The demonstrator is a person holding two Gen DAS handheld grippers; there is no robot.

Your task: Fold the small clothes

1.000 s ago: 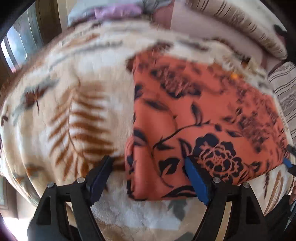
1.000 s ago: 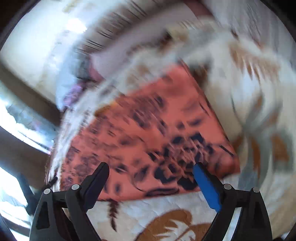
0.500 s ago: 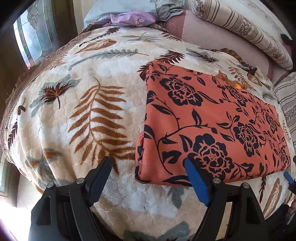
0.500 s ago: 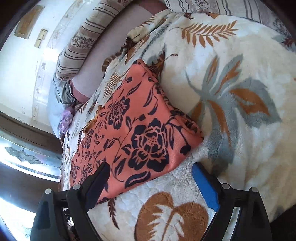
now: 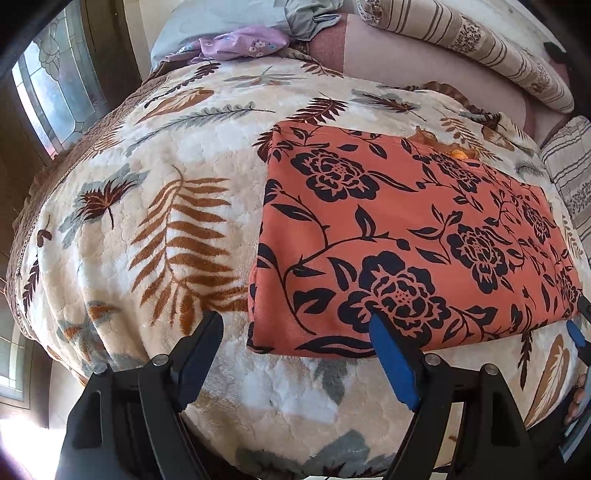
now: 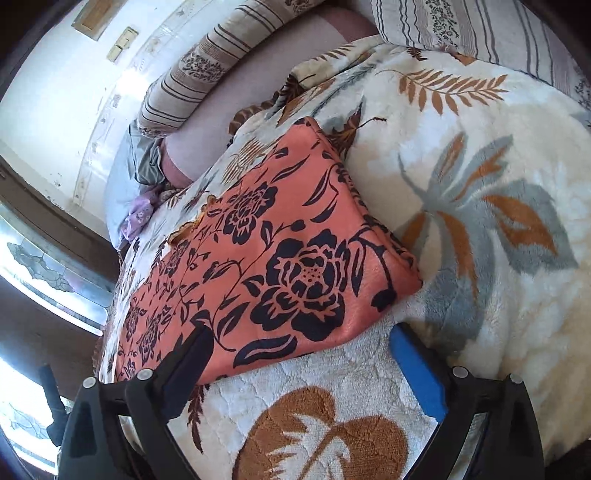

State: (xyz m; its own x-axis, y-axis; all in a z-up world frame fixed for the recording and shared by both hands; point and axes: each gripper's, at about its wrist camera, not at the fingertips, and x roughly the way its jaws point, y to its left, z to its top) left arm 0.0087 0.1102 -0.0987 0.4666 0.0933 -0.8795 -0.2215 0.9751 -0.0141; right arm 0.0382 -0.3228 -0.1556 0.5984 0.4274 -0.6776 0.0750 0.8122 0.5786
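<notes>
An orange cloth with black flowers [image 5: 406,240] lies folded flat as a rectangle on the leaf-patterned blanket [image 5: 147,229]. My left gripper [image 5: 295,325] is open and empty, just above the cloth's near left corner. In the right wrist view the same cloth [image 6: 273,266] lies ahead, its near right corner between my fingers. My right gripper [image 6: 301,343] is open and empty, hovering at that near edge. The right gripper's tip also shows at the right edge of the left wrist view [image 5: 580,332].
Striped pillows [image 5: 480,48] and a pink bolster [image 5: 424,77] lie at the far side of the bed. A purple garment [image 5: 240,44] and grey fabric [image 5: 306,14] sit at the far left. A stained-glass window [image 5: 55,96] is on the left. The blanket's near edge drops off below my grippers.
Both grippers have pulled back and steadied after a fast blurred motion. The cloth now sits a little farther from both and has not changed shape. Both grippers stay open.
</notes>
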